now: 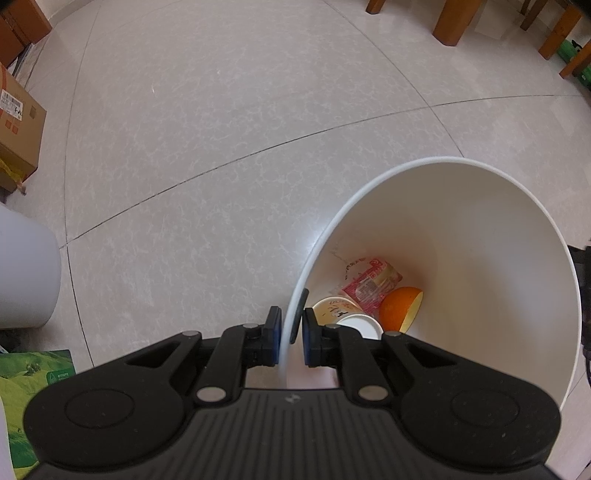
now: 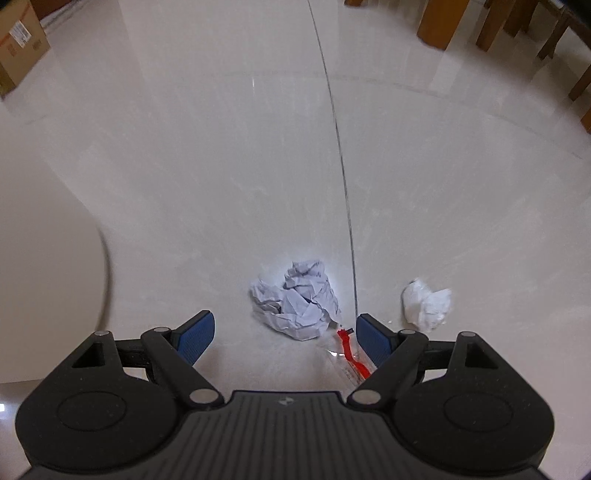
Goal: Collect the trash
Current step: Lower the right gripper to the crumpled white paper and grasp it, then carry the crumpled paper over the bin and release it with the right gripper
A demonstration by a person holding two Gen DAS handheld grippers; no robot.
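My left gripper (image 1: 290, 334) is shut on the rim of a white trash bin (image 1: 373, 182), one finger outside the wall and one inside. At the bin's bottom lie a paper cup (image 1: 347, 314), a red snack wrapper (image 1: 369, 282) and an orange peel (image 1: 400, 308). In the right wrist view my right gripper (image 2: 284, 334) is open just above the floor. A crumpled ball of white paper (image 2: 295, 304) lies between and just ahead of its fingers. A clear wrapper with a red strip (image 2: 347, 354) rests by the right finger. A smaller white paper wad (image 2: 426, 302) sits further right.
Pale tiled floor (image 1: 221, 129) spreads ahead. A cardboard box (image 1: 18, 125) stands at the left, wooden furniture legs (image 1: 450, 26) at the far right. A white rounded object (image 1: 26, 269) and a green printed carton (image 1: 33, 391) are at my lower left. The bin's wall (image 2: 44, 277) fills the right view's left side.
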